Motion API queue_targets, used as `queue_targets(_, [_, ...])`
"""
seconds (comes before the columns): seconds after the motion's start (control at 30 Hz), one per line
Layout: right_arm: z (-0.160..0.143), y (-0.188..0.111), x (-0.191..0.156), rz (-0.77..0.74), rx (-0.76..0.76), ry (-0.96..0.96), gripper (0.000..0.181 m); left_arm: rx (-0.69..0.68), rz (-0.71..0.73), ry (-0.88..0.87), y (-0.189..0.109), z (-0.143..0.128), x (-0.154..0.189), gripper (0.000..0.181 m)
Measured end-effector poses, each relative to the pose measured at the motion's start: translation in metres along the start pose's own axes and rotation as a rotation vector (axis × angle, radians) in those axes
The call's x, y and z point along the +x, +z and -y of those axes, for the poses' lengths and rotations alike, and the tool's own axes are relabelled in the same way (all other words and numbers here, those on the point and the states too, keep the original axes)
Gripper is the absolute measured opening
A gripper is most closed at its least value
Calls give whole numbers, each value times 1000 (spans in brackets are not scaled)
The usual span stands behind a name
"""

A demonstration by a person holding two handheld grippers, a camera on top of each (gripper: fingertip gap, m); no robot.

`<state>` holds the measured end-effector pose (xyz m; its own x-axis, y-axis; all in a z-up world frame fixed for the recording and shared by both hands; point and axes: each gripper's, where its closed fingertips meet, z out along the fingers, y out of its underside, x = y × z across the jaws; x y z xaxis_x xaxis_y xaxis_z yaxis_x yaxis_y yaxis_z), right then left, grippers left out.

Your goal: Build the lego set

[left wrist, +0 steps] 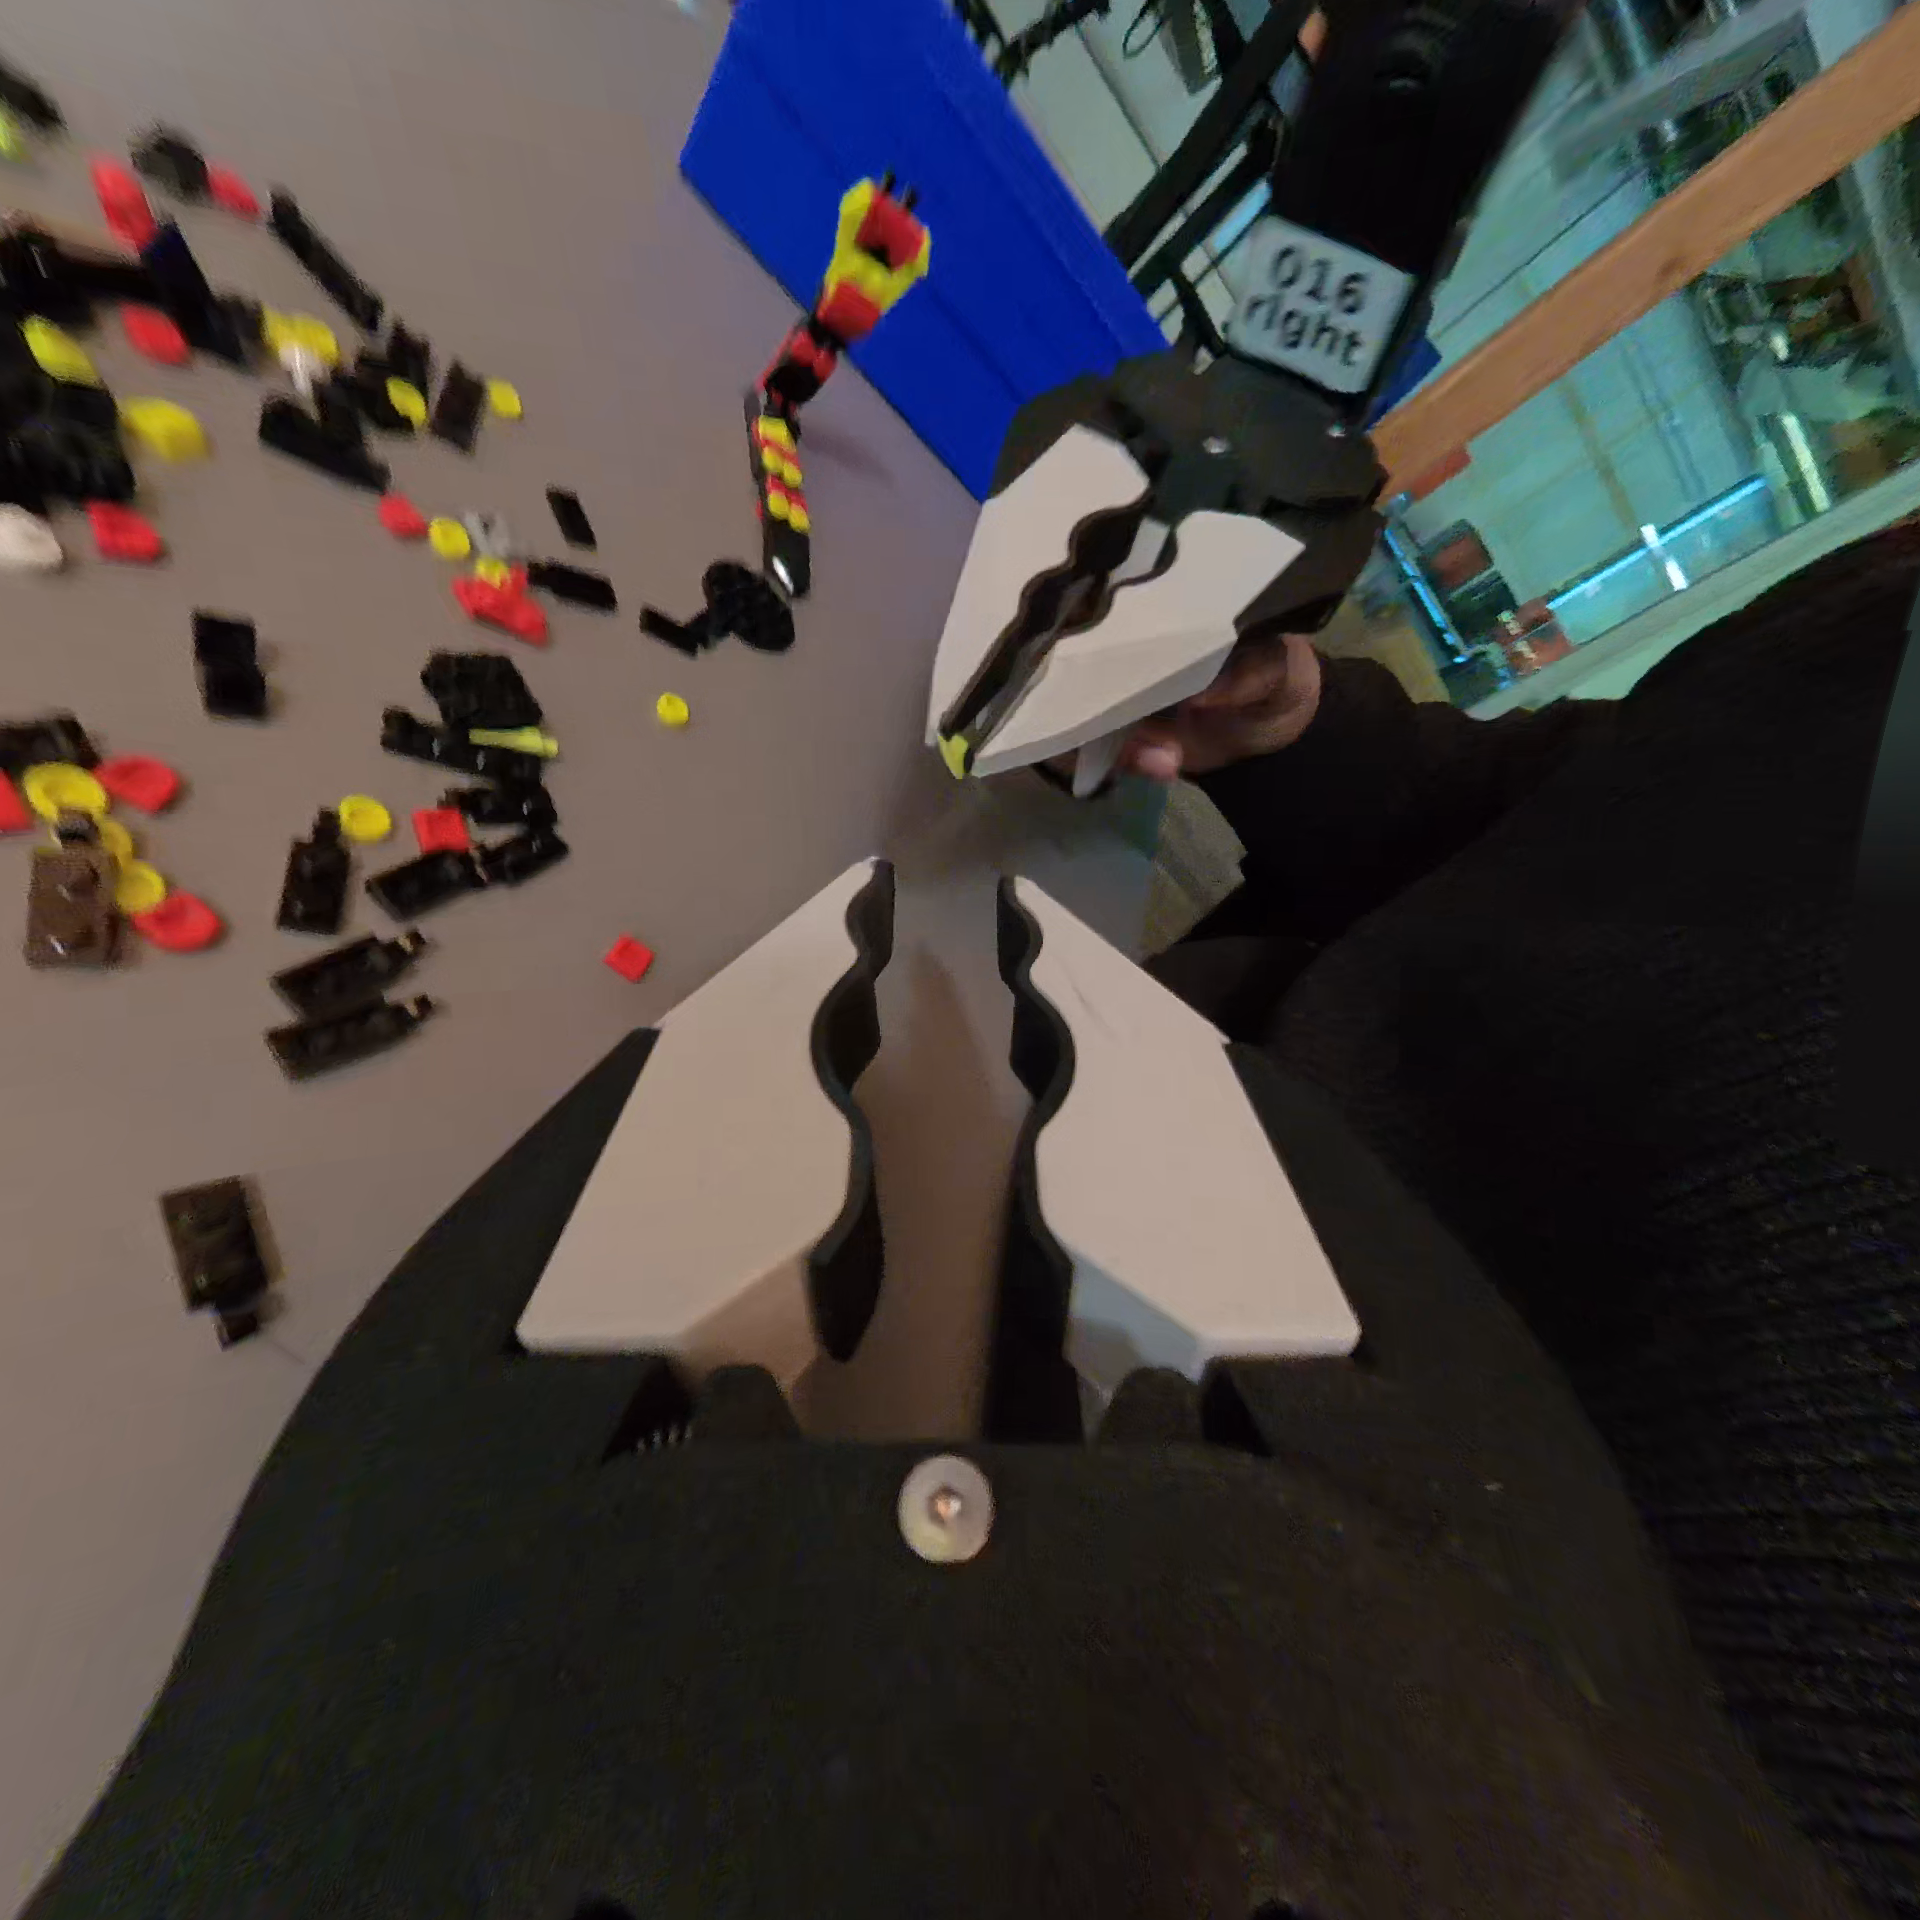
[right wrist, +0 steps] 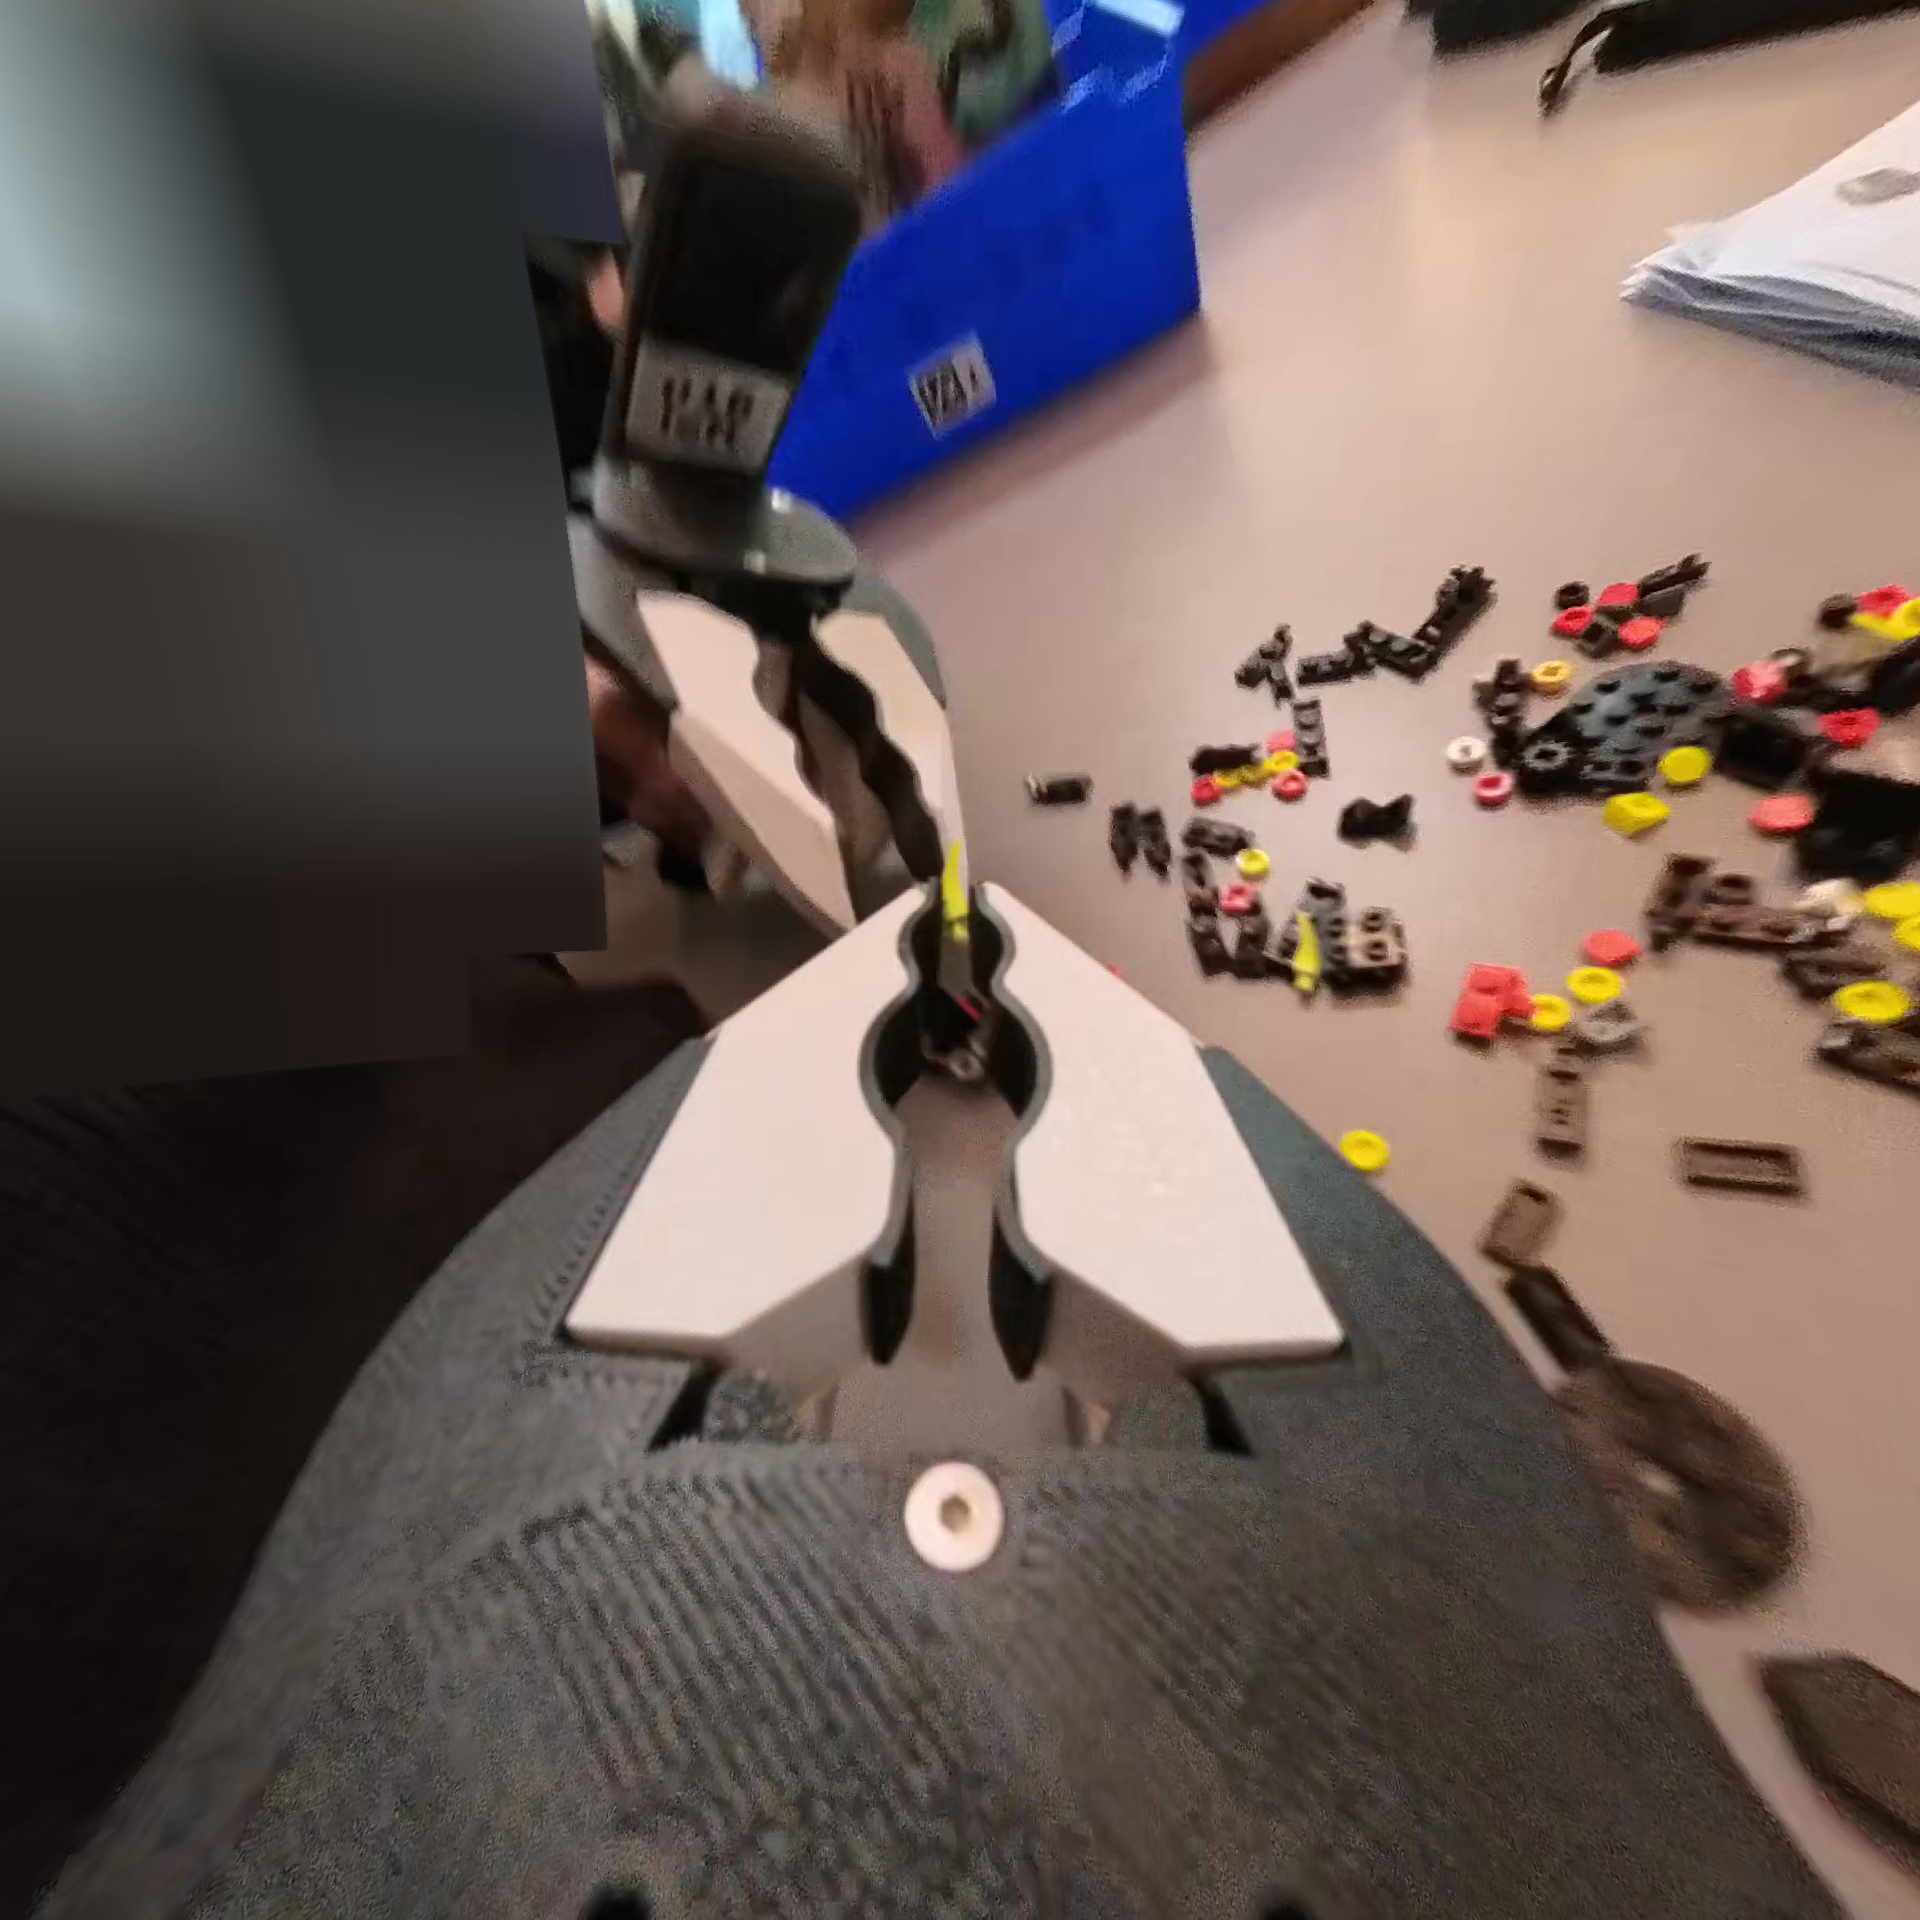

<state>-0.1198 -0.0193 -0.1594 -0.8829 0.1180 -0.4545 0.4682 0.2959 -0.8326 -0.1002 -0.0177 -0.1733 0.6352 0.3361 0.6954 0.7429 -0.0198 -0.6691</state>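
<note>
My left gripper point(left wrist: 945, 883) has its jaws apart with nothing between them: white wedge fingers with wavy black rubber pads on a matte black printed body. My right gripper point(right wrist: 951, 914) is clamped on a small black lego piece with a lime-yellow curved spike point(right wrist: 954, 904). In the left wrist view the yellow tip point(left wrist: 954, 753) pokes out at the right gripper point(left wrist: 961, 743) fingertips, held in the air just ahead of my left fingertips, off the near edge of the worktop.

The grey matte worktop point(left wrist: 582, 125) carries scattered loose lego parts point(left wrist: 312, 623): black plates, red and yellow round studs, all glossy plastic.

Only the left wrist view shows the half-built red, yellow and black lego column point(left wrist: 821, 364) lying on the worktop beside the blue plastic bin point(left wrist: 914, 208) at the far edge. Only the right wrist view shows a stack of white paper sheets point(right wrist: 1808, 260) at the worktop's far right, and a black round plate with studs point(right wrist: 1621, 727).

Each gripper carries a grey tag with raised lettering; the left one's is blurred.
</note>
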Motion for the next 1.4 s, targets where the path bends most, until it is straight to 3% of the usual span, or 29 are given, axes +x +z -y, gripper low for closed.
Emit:
queue_targets(0.1, [0, 8, -6, 71, 30, 160, 2, 102, 51, 109, -6, 18, 5, 15])
queue_targets(0.17, [-3, 11, -6, 56, 14, 124, 2, 151, 88, 114, -12, 25, 2, 0])
queue_targets(0.37, [5, 8, -8, 36, 47, 58, 2, 136, 3, 3, -13, 22, 4, 1])
queue_targets(0.83, [-5, 15, -14, 60, -6, 42, 1, 118, -35, -21, -8, 19, 9, 0])
queue_targets(0.93, [6, 9, -9, 83, 66, 133, 0, 158, -49, -29, -14, 25, 9, 12])
queue_targets(1.13, [23, 2, -4, 224, 216, 468, 1, 163, -16, 6, -12, 26, 8, 17])
queue_targets(1.4, [23, 14, -15, 306, 237, 614, 1, 176, 70, 132, -13, 29, 8, 17])
